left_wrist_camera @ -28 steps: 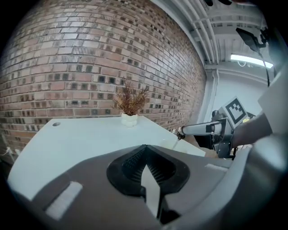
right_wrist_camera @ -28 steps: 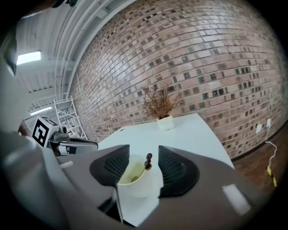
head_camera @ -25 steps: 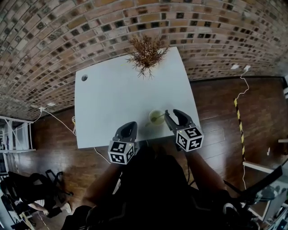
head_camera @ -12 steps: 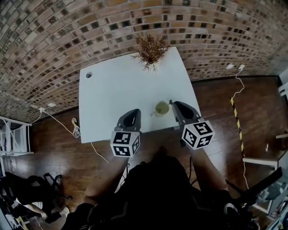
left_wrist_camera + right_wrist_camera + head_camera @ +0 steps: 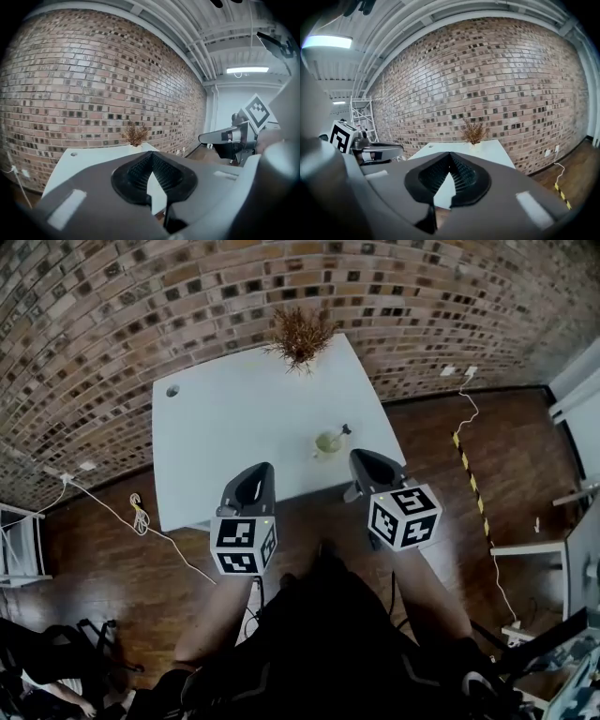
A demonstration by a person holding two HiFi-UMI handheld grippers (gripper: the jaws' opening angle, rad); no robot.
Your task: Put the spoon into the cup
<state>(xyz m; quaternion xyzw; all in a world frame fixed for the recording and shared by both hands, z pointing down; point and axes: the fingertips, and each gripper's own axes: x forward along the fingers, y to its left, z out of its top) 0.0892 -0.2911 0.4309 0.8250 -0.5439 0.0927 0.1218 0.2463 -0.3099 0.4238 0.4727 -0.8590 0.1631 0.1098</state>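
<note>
**A:** Nearest first: how do the two tools stand?

**B:** The grey left gripper (image 5: 255, 476), with its black-and-white marker cube, has its ribbed black pads (image 5: 139, 171) pressed together with nothing in them. The matching right gripper (image 5: 366, 463) is closed too. Its jaws have just been closing, and nothing is between them. The two are held side by side, well apart, at the near edge of the white rectangular table (image 5: 225, 427).

**A:** And the task's things?

**B:** The small pale green cup (image 5: 327, 442) stands on the table close to that near edge, towards its right side. It is just beyond the right gripper and apart from it. The slim metal spoon (image 5: 342, 430) is already in the cup, its handle leaning out over the rim towards the far right.

**A:** Room to move?

**B:** Plenty on the tabletop: left of the cup and out to the middle it is bare white. A small round hole (image 5: 172, 390) sits by the far left corner. A tuft of dry brown twigs (image 5: 300, 334) stands at the far edge, right of centre. Right of the table the dark wooden floor (image 5: 506, 446) runs open, crossed by a thin white cable (image 5: 465, 409) and a yellow-and-black striped strip (image 5: 468, 470).

**A:** Beyond that?

**B:** The red-brown brick wall (image 5: 141, 306) runs close behind the table's far edge.
</note>
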